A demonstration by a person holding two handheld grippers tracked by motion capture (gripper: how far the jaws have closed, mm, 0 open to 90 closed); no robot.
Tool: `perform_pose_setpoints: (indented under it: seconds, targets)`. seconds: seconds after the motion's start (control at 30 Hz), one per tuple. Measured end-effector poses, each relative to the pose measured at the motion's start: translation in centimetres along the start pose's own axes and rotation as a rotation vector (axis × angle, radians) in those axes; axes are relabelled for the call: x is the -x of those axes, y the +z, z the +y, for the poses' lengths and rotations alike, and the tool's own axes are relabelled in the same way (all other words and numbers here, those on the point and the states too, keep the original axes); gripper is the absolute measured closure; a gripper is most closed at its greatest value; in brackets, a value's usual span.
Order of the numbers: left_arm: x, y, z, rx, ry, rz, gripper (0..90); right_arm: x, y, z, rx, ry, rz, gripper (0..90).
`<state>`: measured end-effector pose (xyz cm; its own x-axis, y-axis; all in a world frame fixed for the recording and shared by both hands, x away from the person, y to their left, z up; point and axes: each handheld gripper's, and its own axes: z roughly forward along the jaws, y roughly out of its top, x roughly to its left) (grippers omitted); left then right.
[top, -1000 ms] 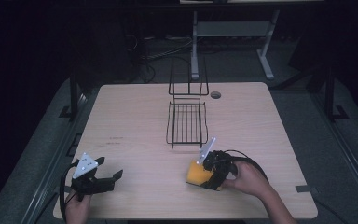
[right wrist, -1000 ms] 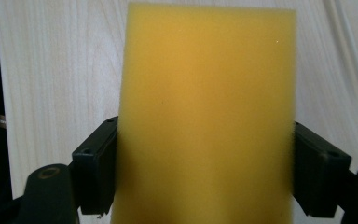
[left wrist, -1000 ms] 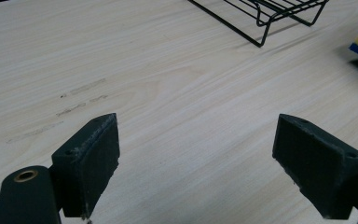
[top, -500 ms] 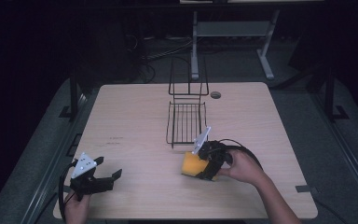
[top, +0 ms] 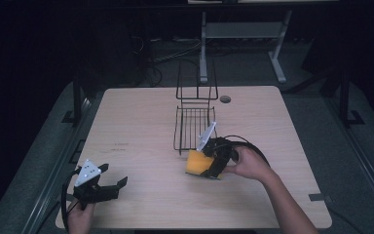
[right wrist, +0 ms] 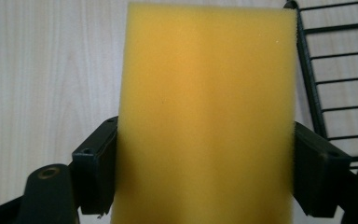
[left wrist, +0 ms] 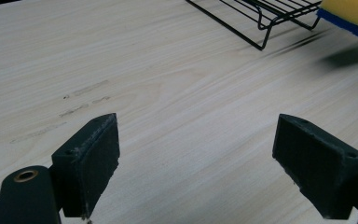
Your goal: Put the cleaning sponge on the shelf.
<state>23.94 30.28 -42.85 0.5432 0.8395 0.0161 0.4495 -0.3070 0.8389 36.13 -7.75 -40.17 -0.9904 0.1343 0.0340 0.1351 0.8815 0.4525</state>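
Observation:
A yellow sponge [top: 197,163] with a blue underside is held just above the table, right at the front end of a black wire rack [top: 193,127]. My right gripper [top: 208,165] is shut on it. In the right gripper view the sponge [right wrist: 205,116] stands between the two jaws and the rack [right wrist: 335,79] lies to its right. My left gripper [top: 108,185] rests open near the table's front left corner. In the left gripper view its fingers [left wrist: 91,163] are wide apart over bare wood, with the rack [left wrist: 265,18] and the sponge [left wrist: 349,16] far off.
The wooden table [top: 141,122] has a round cable hole [top: 225,99] behind the rack. The rack's tall back frame [top: 197,80] rises toward the far edge. A black cable [top: 246,144] loops from the right gripper. A white desk frame [top: 243,34] stands beyond the table.
My right gripper has carried the sponge to the left and a little forward, up to the rack's front end. The left gripper has stayed in place.

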Motion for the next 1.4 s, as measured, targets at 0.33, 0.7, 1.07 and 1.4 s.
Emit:
perform_pose_setpoints:
  seconds: [0.33, 0.7, 1.07, 1.4]
  targets:
    - [-0.1, 0.1, 0.0, 0.001, -0.006, 0.003, 14.0, 2.0, -0.1, 0.8, 0.003, 0.007, -0.008, 21.9]
    - [-0.1, 0.1, 0.0, 0.0, -0.004, 0.002, 14.1, 3.8, -0.2, 1.7, 0.004, -0.001, -0.004, 21.9]
    - [-0.1, 0.1, 0.1, 0.003, -0.006, -0.004, 14.1, 5.8, 0.0, 2.9, 0.005, -0.004, -0.001, 21.8]
    - [-0.3, 0.0, 0.0, 0.007, -0.013, 0.002, 14.0, 8.0, 0.3, 3.4, -0.006, 0.017, -0.004, 21.8]
